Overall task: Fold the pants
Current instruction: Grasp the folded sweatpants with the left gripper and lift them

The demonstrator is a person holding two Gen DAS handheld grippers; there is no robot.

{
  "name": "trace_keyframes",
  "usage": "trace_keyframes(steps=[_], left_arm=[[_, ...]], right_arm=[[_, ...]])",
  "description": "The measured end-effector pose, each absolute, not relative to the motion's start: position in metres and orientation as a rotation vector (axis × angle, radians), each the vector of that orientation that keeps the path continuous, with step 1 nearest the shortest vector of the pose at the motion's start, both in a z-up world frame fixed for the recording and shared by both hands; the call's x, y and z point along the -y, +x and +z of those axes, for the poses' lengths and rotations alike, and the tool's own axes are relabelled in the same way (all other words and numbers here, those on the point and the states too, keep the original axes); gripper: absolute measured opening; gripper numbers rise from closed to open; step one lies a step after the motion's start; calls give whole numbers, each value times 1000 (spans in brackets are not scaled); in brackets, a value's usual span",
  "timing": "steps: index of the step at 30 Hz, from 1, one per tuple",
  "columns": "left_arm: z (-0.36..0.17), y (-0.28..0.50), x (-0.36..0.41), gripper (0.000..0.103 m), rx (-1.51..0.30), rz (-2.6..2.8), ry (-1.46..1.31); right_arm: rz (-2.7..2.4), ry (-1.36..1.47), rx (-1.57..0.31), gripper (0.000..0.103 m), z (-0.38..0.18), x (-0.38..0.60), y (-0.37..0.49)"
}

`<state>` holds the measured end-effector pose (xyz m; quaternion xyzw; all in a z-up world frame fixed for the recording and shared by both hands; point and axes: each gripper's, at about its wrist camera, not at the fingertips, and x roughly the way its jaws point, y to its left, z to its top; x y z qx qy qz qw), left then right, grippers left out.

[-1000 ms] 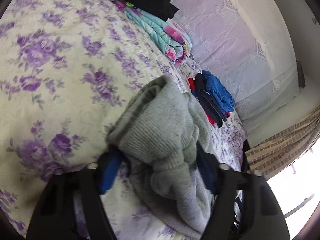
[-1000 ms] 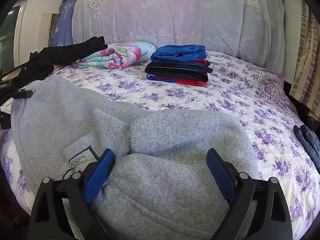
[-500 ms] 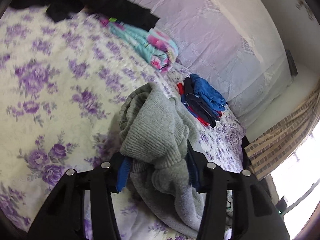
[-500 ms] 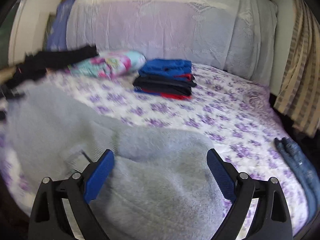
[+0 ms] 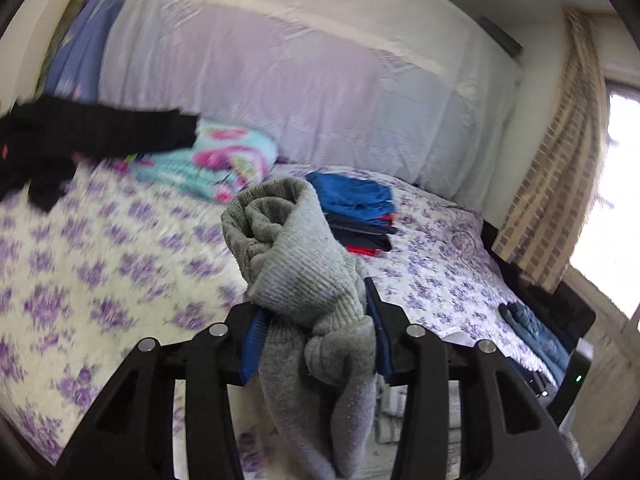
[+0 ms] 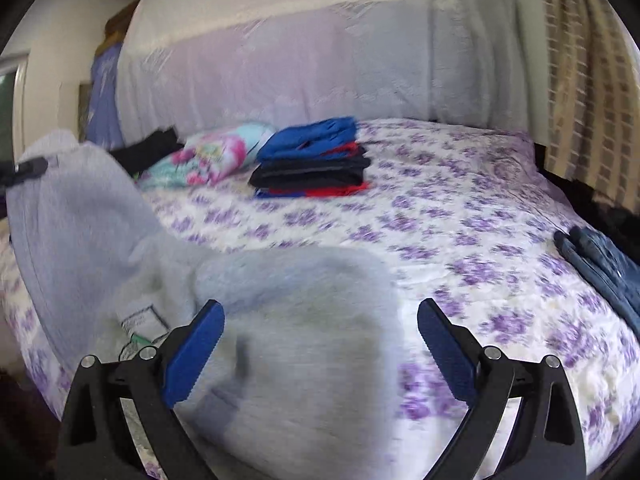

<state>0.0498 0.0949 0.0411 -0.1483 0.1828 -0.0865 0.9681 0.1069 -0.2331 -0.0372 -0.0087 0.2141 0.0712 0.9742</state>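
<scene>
Now that the left gripper, clamped on the grey pants, has lifted its bunch off the bed, the right gripper gapes wide, so folding barely starts.

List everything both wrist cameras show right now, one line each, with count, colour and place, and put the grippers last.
grey pants: one, grey, bunched end clamped in the left gripper, rest lying across the near bed.
folded stack: one pile, blue, black and red, mid-bed towards the headboard.
floral bundle: one, teal and pink, left of the stack.
black garment: one, black, far left by the headboard.
jeans: one, dark blue, right edge of the bed.
bedspread: one, white with purple flowers, covering the bed.
curtain: one, beige check, right wall.
left gripper: black, blue pads, shut on the pants.
right gripper: black, blue pads, open over the pants.
</scene>
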Motion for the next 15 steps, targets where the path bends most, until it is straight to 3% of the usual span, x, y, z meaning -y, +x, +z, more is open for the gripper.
trace_keyframes(steps=[5,9,12,15], left_arm=[[58,63,-8,37,-369,-333,-176],[24,86,56,33,-437,-429,-80],[2,91,61,33,-462,-360,-79],[3,85,62,40,-427,-245,16]], right_arm=[[69,183,-444,99,-38,296,103],[39,361,-488,99,-53,338,98],[22,397,-473,99,-56,355,87],[-4,410,-472,99,-61,366,84]])
